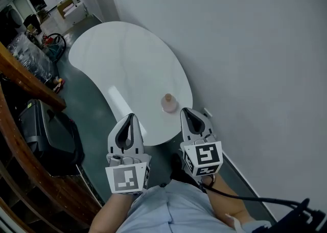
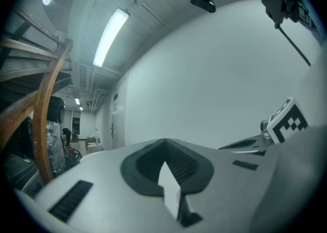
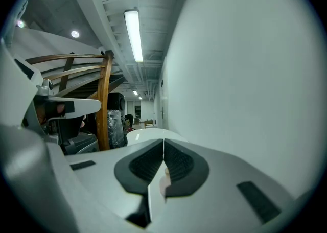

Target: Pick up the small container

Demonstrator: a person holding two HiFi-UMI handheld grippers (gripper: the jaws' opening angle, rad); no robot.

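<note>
The small container (image 1: pixel 168 102), pale pink with a narrower cap, stands upright near the front edge of the white oval table (image 1: pixel 127 63). My left gripper (image 1: pixel 132 116) hovers in front of the table edge, to the container's lower left, jaws shut and empty. My right gripper (image 1: pixel 184 110) sits just right of the container and a little nearer to me, also shut with nothing held. In the left gripper view the left gripper (image 2: pixel 164 144) points over the table. The right gripper view shows the right gripper (image 3: pixel 163 144) with its tips pressed together.
A grey wall (image 1: pixel 255 48) runs close along the table's right side. A black case (image 1: pixel 48 135) and a wooden stair rail (image 1: pixel 28 81) stand at the left. Clutter and a bicycle wheel (image 1: pixel 53 43) lie beyond the table's far end.
</note>
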